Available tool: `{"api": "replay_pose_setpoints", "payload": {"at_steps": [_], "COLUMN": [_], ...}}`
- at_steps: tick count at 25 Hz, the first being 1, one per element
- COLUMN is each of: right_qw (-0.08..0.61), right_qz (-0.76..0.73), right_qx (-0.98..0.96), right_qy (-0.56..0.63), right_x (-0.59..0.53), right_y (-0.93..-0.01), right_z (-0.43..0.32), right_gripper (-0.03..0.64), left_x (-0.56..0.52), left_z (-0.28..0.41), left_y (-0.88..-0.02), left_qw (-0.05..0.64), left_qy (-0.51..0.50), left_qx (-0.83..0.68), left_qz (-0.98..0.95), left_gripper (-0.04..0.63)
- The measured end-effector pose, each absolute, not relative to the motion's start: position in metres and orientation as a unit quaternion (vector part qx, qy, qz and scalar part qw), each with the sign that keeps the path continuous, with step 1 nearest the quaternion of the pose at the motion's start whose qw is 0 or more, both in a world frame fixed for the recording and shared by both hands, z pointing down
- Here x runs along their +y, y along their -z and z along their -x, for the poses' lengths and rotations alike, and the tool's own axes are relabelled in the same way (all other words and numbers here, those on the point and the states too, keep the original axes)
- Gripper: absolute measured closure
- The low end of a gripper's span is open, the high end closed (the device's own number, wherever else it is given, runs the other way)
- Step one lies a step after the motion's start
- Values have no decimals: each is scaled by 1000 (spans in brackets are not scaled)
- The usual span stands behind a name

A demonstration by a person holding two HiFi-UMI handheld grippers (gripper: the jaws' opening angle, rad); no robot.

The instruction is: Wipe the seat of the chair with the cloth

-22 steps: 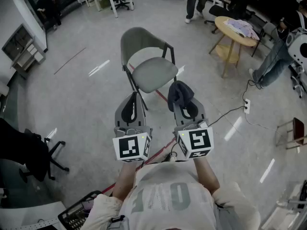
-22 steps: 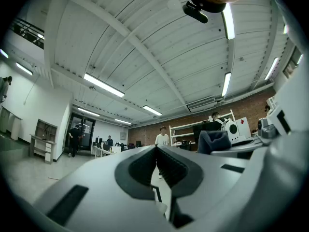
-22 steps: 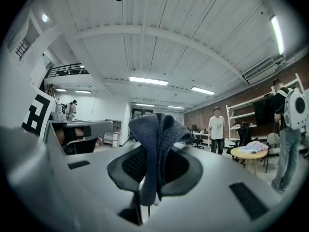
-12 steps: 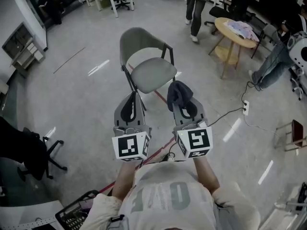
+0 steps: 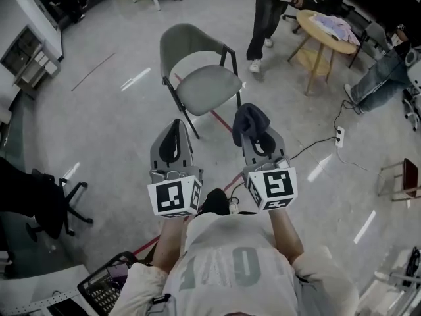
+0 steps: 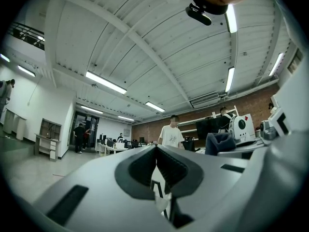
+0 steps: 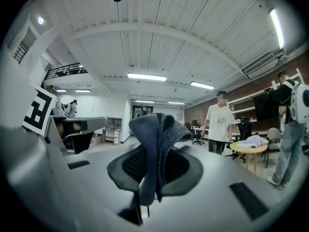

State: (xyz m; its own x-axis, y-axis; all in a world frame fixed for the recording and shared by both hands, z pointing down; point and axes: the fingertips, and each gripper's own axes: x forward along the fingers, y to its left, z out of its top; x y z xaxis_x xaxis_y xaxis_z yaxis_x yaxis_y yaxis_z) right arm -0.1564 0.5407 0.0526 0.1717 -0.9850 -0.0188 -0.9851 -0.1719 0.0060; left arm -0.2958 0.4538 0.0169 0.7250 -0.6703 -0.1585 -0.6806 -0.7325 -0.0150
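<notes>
The grey chair [image 5: 176,45] stands on the floor ahead of me, its padded seat [image 5: 210,89] bare. Both grippers are held short of it, above the floor. My right gripper [image 5: 254,130] is shut on a dark blue cloth [image 5: 247,118], which bunches up over the jaw tips; in the right gripper view the cloth [image 7: 157,134] stands up between the jaws of that gripper [image 7: 153,166]. My left gripper [image 5: 176,126] is shut with nothing in it, and in the left gripper view its pads [image 6: 170,166] meet. The left gripper [image 6: 157,154] points level across the room.
A person in a white top [image 5: 273,12] walks just right of the chair's back. A round wooden table [image 5: 332,30] with clothes stands at the far right. A power strip and cable [image 5: 340,137] lie on the floor to the right. A black office chair [image 5: 39,199] is at the left.
The person in the white top has walked from the far background up to the chair's right side. Both grippers hold their pose, and the cloth stays clamped.
</notes>
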Motion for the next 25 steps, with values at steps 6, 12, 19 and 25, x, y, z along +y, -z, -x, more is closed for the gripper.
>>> {"api": "replay_pose_setpoints", "payload": {"at_steps": [6,12,19,25], "right_qw": [7,8,4,-7], "right_qz": [763,767,772,770], "right_qx": [646,641,635,638], "right_qy": [24,24,20,19], "right_x": [535,516,471,393], "right_y": [-71,-79,-98,-111], "right_z": [132,103,59,14], "right_gripper": [560,560,560,560], "left_x": [436,415,363,289], "left_z": [285,256,208,160], "left_y": [-32,-41,-53,-62], "left_qw": [24,26,31,46], "left_qy": [-54,-54,-50,-48], "left_qx": [382,377,363,356], "left_qz": [922,924,930,932], "left_gripper": [580,580,580,580]}}
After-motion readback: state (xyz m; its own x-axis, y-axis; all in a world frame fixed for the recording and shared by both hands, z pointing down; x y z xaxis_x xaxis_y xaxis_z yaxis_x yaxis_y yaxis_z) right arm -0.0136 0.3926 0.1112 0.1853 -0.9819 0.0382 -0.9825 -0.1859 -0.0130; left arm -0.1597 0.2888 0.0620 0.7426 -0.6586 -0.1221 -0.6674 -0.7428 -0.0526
